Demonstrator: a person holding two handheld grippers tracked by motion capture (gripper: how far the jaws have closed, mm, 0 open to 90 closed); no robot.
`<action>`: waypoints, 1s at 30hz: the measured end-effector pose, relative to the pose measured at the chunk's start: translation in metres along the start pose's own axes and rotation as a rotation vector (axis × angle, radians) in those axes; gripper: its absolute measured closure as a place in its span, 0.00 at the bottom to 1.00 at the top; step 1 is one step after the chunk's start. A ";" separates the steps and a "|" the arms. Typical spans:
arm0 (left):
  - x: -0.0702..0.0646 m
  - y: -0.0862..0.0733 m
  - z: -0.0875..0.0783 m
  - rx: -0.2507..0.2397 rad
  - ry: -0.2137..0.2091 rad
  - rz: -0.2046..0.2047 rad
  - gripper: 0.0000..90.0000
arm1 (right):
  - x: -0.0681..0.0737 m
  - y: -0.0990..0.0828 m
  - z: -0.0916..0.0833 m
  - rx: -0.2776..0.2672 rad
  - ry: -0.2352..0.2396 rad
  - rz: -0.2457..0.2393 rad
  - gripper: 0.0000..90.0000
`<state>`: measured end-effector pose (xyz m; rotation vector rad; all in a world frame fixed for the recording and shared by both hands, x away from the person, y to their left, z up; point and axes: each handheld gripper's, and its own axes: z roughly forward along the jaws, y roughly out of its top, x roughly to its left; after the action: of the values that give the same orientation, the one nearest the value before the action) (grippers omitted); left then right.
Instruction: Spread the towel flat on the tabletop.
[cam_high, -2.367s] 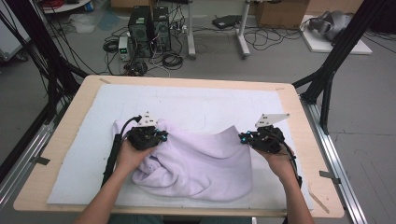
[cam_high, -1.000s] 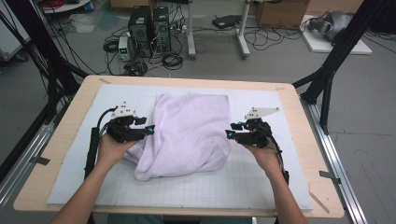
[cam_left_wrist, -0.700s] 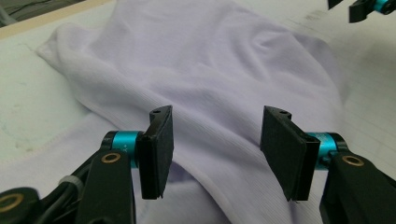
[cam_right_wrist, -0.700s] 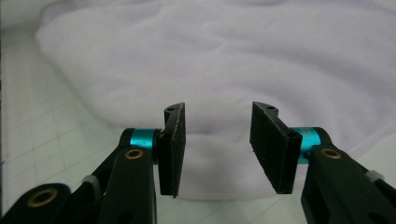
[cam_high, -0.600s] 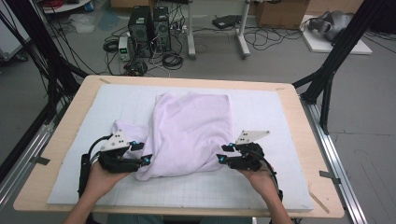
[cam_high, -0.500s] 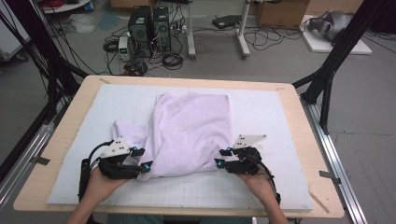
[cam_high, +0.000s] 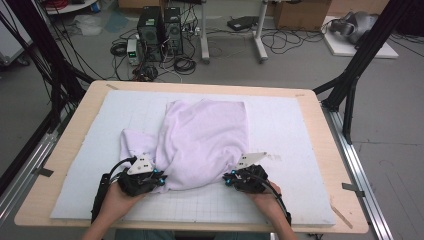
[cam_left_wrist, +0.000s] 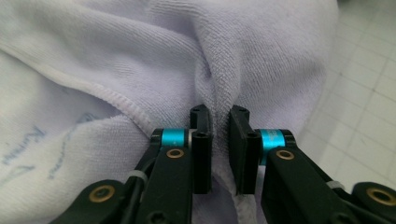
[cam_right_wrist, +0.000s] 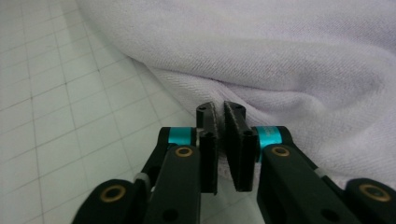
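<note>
Now lilac towel (cam_high: 205, 140) (near edge) pinched

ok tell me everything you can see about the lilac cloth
The lilac cloth is a soft, towel-like fabric with a stitched hem, folded over itself and rumpled, with a loose flap sticking out at its left. It lies on the white gridded mat. At its near edge the left gripper pinches a fold, and the right gripper is shut on the hem.
</note>
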<state>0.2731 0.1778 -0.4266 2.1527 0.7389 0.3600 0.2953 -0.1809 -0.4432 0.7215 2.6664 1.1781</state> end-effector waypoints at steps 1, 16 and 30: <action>0.003 0.004 -0.001 -0.009 0.007 -0.010 0.90 | -0.001 0.002 -0.001 -0.002 -0.003 0.002 0.95; 0.087 0.065 0.018 -0.083 0.107 -0.190 0.91 | -0.074 0.039 -0.046 -0.088 -0.127 0.107 0.96; 0.108 0.055 0.022 -0.053 0.080 -0.255 0.72 | -0.094 0.037 -0.014 -0.058 -0.080 0.168 0.77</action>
<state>0.3896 0.2036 -0.3973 1.9742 1.0246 0.3282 0.3873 -0.2136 -0.4133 0.9771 2.5371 1.2315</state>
